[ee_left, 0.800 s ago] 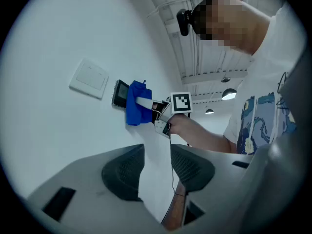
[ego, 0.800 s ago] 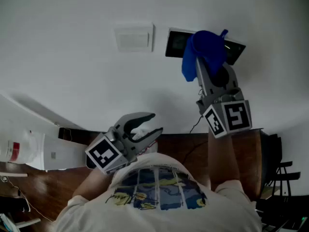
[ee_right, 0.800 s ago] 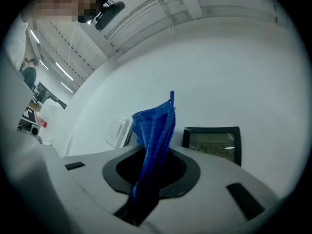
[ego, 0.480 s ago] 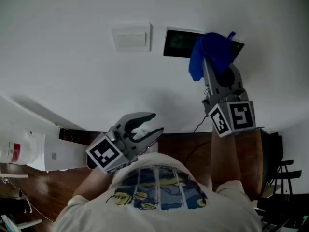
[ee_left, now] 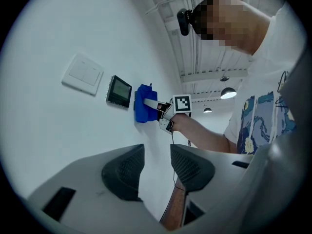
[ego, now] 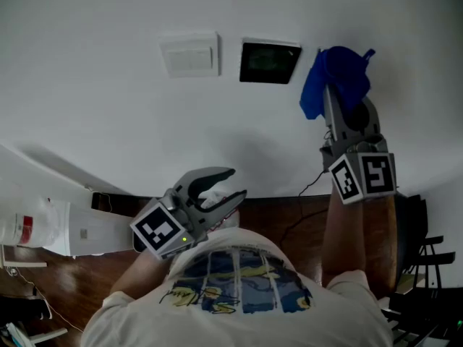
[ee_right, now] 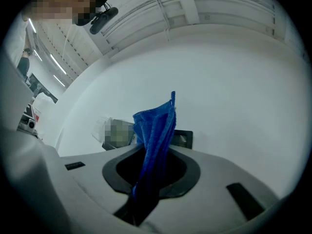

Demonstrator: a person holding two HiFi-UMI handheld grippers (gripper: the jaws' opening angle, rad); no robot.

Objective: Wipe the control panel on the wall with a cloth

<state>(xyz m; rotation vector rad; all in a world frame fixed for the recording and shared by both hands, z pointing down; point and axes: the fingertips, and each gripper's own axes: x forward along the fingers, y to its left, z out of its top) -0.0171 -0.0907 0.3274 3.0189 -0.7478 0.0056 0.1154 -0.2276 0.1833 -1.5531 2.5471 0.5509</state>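
Observation:
The black control panel [ego: 269,62] is mounted on the white wall, fully in sight; it also shows in the left gripper view [ee_left: 119,90]. My right gripper [ego: 336,98] is raised to the wall just right of the panel, shut on a blue cloth [ego: 337,76] that is bunched over its tips. In the right gripper view the cloth [ee_right: 155,135] rises from between the jaws, with the panel [ee_right: 185,138] partly behind it. My left gripper [ego: 219,187] hangs low near the person's chest, open and empty, its dark pads [ee_left: 123,172] a little apart.
A white light switch [ego: 190,55] sits left of the panel. Below the wall lie a brown wooden surface [ego: 289,215] with a thin cable, a white object [ego: 43,226] at the left, and dark chair frames [ego: 419,262] at the right.
My right gripper has slid right with the blue cloth, off the panel's right side; the panel is now uncovered. The left gripper has stayed put.

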